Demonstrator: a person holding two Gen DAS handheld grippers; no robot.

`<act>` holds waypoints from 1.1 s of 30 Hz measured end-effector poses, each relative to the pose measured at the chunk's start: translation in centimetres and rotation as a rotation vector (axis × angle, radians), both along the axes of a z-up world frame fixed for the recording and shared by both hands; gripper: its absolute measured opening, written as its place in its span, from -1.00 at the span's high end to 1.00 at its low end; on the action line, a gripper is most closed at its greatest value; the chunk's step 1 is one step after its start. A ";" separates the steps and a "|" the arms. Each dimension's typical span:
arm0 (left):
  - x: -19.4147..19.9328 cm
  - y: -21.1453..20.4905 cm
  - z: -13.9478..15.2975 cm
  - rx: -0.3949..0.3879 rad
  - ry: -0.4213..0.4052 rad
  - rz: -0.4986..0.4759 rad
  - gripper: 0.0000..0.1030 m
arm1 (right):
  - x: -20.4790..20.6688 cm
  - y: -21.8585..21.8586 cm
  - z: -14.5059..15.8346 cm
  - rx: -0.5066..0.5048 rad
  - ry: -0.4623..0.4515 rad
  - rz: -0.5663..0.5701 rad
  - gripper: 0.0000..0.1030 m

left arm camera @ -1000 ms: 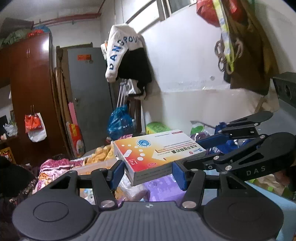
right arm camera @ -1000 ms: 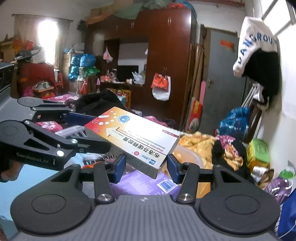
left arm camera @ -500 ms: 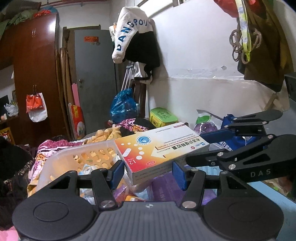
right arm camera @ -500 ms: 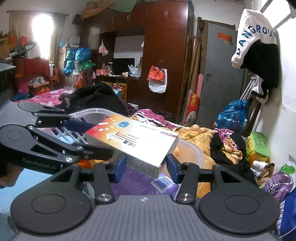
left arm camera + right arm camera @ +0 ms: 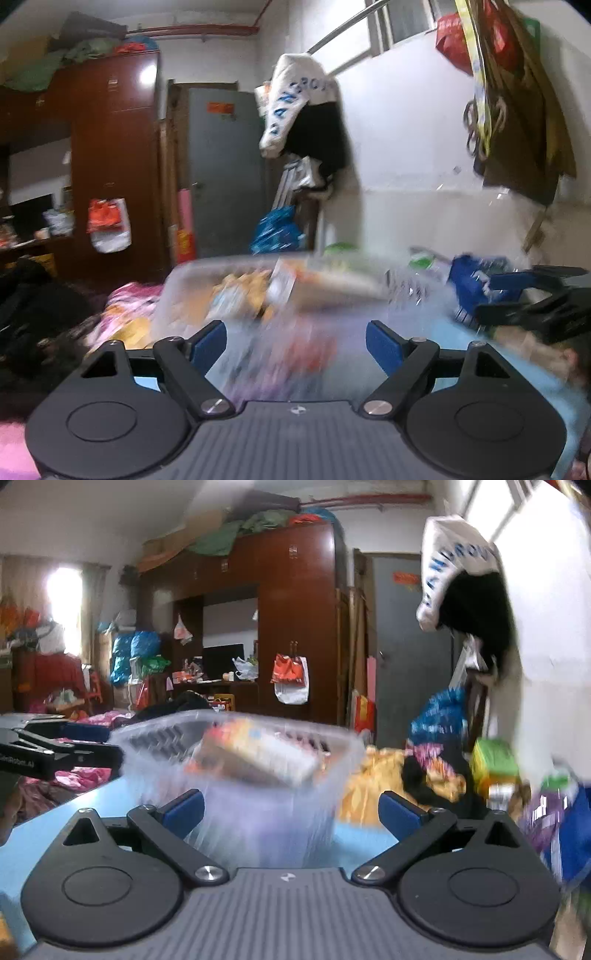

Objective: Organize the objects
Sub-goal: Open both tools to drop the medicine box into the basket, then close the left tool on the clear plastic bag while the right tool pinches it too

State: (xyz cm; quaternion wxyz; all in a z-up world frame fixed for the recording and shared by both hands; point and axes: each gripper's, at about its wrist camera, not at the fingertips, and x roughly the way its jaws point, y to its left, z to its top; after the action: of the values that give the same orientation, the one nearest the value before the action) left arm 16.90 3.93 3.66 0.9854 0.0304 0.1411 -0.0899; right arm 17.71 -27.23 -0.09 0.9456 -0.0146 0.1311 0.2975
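Left gripper (image 5: 295, 341): fingers (image 5: 208, 341) spread wide, having just been opening; nothing is held between them; only a blurred mass of purple and orange lies beyond the gap. Right gripper (image 5: 291, 812): fingers (image 5: 400, 812) likewise spread wide, having just been opening; no object is pressed by either pad.

The medicine box (image 5: 255, 755), orange and white, lies tilted inside the clear plastic basket (image 5: 340, 771), above the basket's purple contents; it is free of both grippers. In the left wrist view the same box (image 5: 325, 278) appears as a streak over the basket rim (image 5: 192, 267); motion blur is heavy here, so whether the box is resting or mid-fall cannot be told with certainty.

The basket stands on the light blue table (image 5: 55, 812), directly ahead of the right gripper. The left gripper shows at the left edge of the right wrist view (image 5: 92, 746), beside the basket wall; the right gripper shows at the right edge of the left wrist view (image 5: 491, 291).

Surroundings: dark red wardrobe (image 5: 295, 627); grey door (image 5: 221, 173); white and black jacket (image 5: 303, 110) hung on the wall.
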 end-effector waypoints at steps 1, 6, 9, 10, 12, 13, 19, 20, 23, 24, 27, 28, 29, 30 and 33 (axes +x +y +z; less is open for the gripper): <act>-1.1 0.4 -0.6 -0.002 0.007 0.014 -0.66 | -1.0 -0.6 -1.0 0.028 0.011 0.013 -1.00; -5.4 1.9 -4.7 -0.030 0.049 0.112 -0.67 | -4.5 -1.3 -5.0 0.059 0.109 0.033 -1.00; -5.9 1.9 -6.4 -0.014 0.089 0.121 -0.67 | -5.9 -1.3 -5.7 0.062 0.087 0.048 -1.00; -5.9 2.1 -6.9 -0.024 0.107 0.115 -0.67 | -6.1 -1.2 -5.8 0.058 0.080 0.054 -1.00; -6.1 2.7 -7.8 -0.044 0.141 0.103 -0.67 | -6.2 -1.0 -6.2 0.034 0.085 0.071 -0.93; -6.0 2.9 -8.3 -0.047 0.153 0.102 -0.67 | -6.0 -0.9 -6.3 0.034 0.094 0.076 -0.90; -7.2 3.6 -9.2 -0.085 0.150 0.082 -0.67 | -6.9 -0.4 -7.8 0.014 0.109 0.116 -0.62; -7.3 3.5 -9.2 -0.085 0.146 0.076 -0.67 | -7.1 -0.2 -7.8 0.002 0.097 0.117 -0.62; -7.8 3.0 -9.2 -0.074 0.140 0.038 -0.67 | -7.6 0.2 -8.1 -0.015 0.077 0.127 -0.59; -7.7 2.7 -9.4 -0.071 0.142 0.034 -0.67 | -7.5 0.2 -8.1 -0.019 0.071 0.131 -0.55; -7.6 1.9 -9.7 -0.064 0.137 0.010 -0.68 | -7.6 0.4 -8.3 -0.028 0.055 0.140 -0.42; -7.6 1.5 -9.8 -0.048 0.130 0.011 -0.68 | -7.7 0.5 -8.3 -0.032 0.048 0.137 -0.39; -7.5 1.0 -9.9 -0.035 0.125 0.014 -0.68 | -7.7 0.6 -8.4 -0.037 0.042 0.134 -0.31; -7.5 0.7 -10.0 -0.026 0.122 0.011 -0.68 | -7.9 0.7 -8.5 -0.042 0.037 0.133 -0.30; -7.7 -0.1 -10.1 -0.007 0.117 -0.008 -0.68 | -7.9 0.8 -8.6 -0.044 0.033 0.133 -0.25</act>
State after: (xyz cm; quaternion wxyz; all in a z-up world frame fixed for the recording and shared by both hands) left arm 9.24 3.83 -6.48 0.9753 0.0223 0.1978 -0.0962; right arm 9.78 -26.47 -8.65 0.9209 -0.0391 0.1520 0.3569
